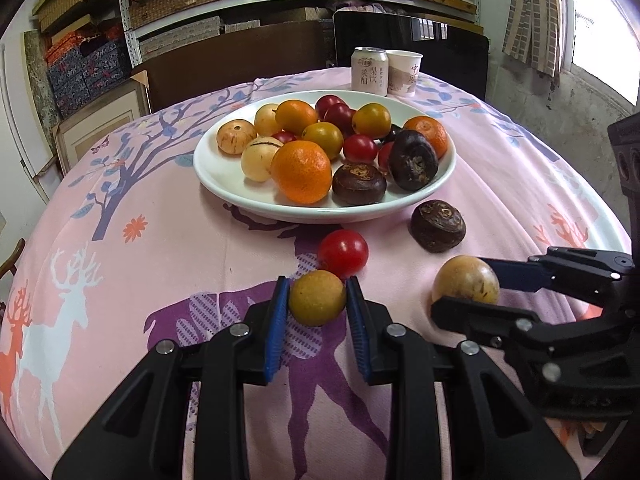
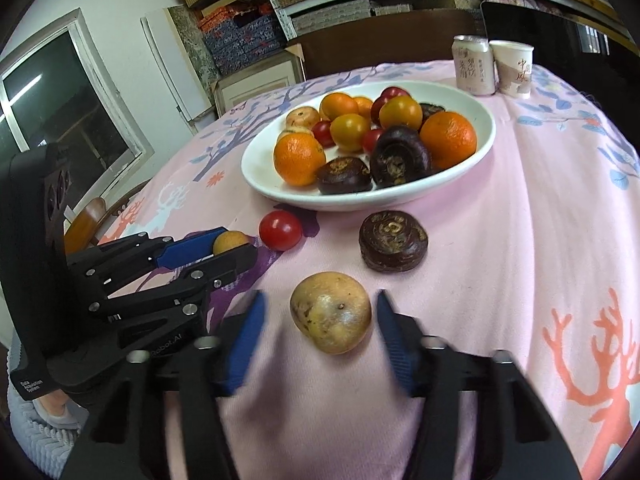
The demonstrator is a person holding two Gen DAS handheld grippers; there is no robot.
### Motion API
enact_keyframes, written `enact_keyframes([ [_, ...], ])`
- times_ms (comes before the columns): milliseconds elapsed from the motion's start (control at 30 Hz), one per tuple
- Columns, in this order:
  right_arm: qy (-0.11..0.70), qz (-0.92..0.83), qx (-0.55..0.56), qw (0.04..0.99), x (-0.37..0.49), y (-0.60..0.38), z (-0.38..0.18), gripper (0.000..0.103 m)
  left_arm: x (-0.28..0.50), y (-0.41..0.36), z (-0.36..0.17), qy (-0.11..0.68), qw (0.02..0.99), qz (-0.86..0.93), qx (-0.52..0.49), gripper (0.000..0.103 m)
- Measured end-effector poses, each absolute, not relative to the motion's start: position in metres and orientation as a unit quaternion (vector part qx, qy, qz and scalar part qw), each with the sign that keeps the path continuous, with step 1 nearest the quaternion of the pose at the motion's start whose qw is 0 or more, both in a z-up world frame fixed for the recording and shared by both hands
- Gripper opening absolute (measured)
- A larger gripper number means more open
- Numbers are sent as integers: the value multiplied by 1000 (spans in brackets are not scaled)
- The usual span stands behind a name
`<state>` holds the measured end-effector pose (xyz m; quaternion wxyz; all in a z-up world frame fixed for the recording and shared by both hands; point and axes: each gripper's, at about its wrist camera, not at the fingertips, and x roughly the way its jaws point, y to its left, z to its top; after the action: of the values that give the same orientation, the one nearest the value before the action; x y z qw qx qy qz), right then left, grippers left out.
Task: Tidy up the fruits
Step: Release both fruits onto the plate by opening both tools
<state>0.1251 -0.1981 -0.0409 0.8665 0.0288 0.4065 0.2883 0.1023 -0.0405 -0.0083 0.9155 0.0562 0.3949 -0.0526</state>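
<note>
The left gripper [image 1: 318, 300] is clamped on a small yellow fruit [image 1: 317, 298]; both blue ribbed pads touch its sides. A red tomato [image 1: 343, 253] sits on the cloth [image 1: 160, 272] at 1 o'clock, just beyond the fingertips.

The right gripper [image 2: 320, 322] brackets a larger yellow fruit [image 2: 331, 312] resting on the cloth. In the right wrist view a visible gap remains on each side, so the pads are released from it; the fingers there are motion-blurred.

A dark disc fruit [image 2: 393, 240] lies at 1 o'clock of the larger fruit, near the bowl [image 2: 360, 196].

Only the left wrist view shows the pale, ring-marked fruits at the bowl's 9 o'clock side. Only the right wrist view shows the large fruit's speckled skin and stem dimple, plus a knitted sleeve at the lower left.

The bowl is white, shallow and glossy, and holds oranges, tomatoes, yellow fruits and dark ridged discs. The cloth is pink with printed deer. A can [image 1: 369, 71] and a paper cup [image 1: 404, 73] stand at 12 o'clock behind the bowl.
</note>
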Motion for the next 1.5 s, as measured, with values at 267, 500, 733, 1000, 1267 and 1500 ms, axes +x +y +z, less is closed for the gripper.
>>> enact_keyframes([
  [267,385,299,59,871,117,-215,-34,41,102,-30,-11,406,911,-66,22,28],
  [500,383,276,87,877,111,-239,-33,41,73,-10,-8,404,913,-62,-11,28],
  [733,353,278,109,887,88,-257,-19,41,55,2,4,408,909,-80,-15,28],
  [1000,297,259,83,915,135,-263,54,41,135,16,74,359,931,-61,14,28],
  [1267,300,238,65,922,235,-241,73,41,277,-2,93,376,922,-90,2,28],
  [1500,357,224,56,905,314,-217,30,41,359,-25,40,424,900,-99,-2,28],
])
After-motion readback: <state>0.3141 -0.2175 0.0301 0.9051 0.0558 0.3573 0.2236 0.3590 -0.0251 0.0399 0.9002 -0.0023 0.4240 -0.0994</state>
